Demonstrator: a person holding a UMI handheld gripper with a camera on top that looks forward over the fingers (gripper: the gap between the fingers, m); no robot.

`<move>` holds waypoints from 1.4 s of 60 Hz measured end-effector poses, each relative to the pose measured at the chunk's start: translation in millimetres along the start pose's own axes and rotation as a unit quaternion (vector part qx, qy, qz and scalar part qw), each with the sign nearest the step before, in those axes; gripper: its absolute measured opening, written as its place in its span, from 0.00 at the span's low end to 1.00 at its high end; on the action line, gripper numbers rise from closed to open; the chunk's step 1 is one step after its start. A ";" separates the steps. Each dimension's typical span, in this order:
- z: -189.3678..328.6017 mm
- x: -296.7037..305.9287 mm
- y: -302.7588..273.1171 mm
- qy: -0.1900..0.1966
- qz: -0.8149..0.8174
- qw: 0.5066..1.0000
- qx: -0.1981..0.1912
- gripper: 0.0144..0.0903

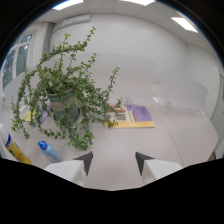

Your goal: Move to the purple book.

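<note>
The purple book [140, 113] lies flat on the white table [165, 135], beyond my fingers and a little to the right of the plant, beside a yellow-edged book or magazine [120, 119] that it partly overlaps. My gripper [114, 161] is open, its two dark fingertips [86, 161] apart with only bare table between them. The book is well ahead of the fingers and not touched.
A leafy potted plant [62, 97] with trailing branches stands on the table ahead to the left. A blue-capped bottle [46, 149] lies near the left finger, with a yellow and blue object [14, 150] further left. White walls and a window [15, 62] are behind.
</note>
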 end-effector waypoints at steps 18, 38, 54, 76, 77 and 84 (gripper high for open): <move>3.9 62.2 25.4 0.035 0.011 0.999 -0.024 0.92; 78.1 128.6 -0.6 0.025 0.004 0.999 -0.040 0.92; 154.8 144.4 -35.9 -0.011 -0.014 0.999 -0.050 0.92; 259.0 133.8 -70.1 -0.033 -0.014 0.997 -0.065 0.92; 263.1 132.9 -71.0 -0.033 -0.014 0.997 -0.065 0.92; 286.3 128.2 -75.8 -0.034 -0.010 0.997 -0.070 0.92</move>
